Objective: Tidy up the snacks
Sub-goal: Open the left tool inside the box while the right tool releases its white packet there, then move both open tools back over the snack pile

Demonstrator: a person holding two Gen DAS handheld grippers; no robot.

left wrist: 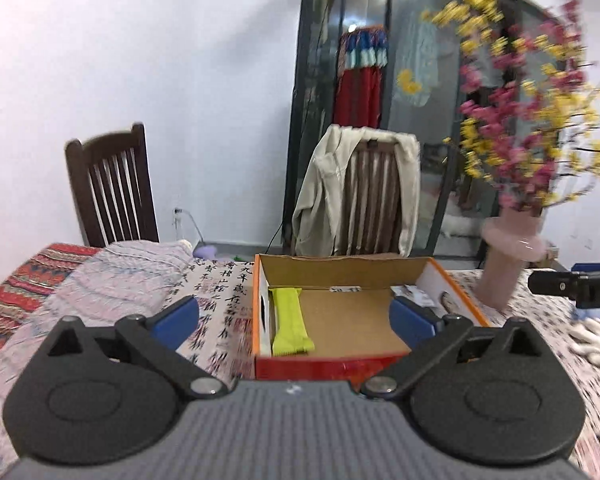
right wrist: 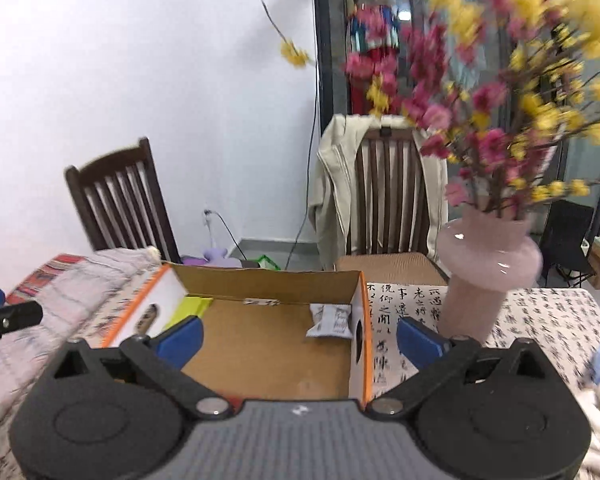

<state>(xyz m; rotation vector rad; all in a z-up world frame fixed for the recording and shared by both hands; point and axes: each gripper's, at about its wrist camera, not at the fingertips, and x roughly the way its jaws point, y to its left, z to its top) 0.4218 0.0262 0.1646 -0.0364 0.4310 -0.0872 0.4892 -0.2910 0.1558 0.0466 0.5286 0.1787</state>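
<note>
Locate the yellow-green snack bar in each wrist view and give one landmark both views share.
Left wrist: yellow-green snack bar lies lengthwise in the cardboard box, against its left wall.
Right wrist: only the bar's end shows, left of centre, behind the box's left wall.
Shared landmark: pink vase right of the box.

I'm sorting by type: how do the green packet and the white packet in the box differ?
The green packet is long, plain and bright lime; the white packet is short, pillow-shaped and printed. The green packet lies along the box's left wall, the white packet against its right wall. Both lie flat on the box floor, sealed.
</note>
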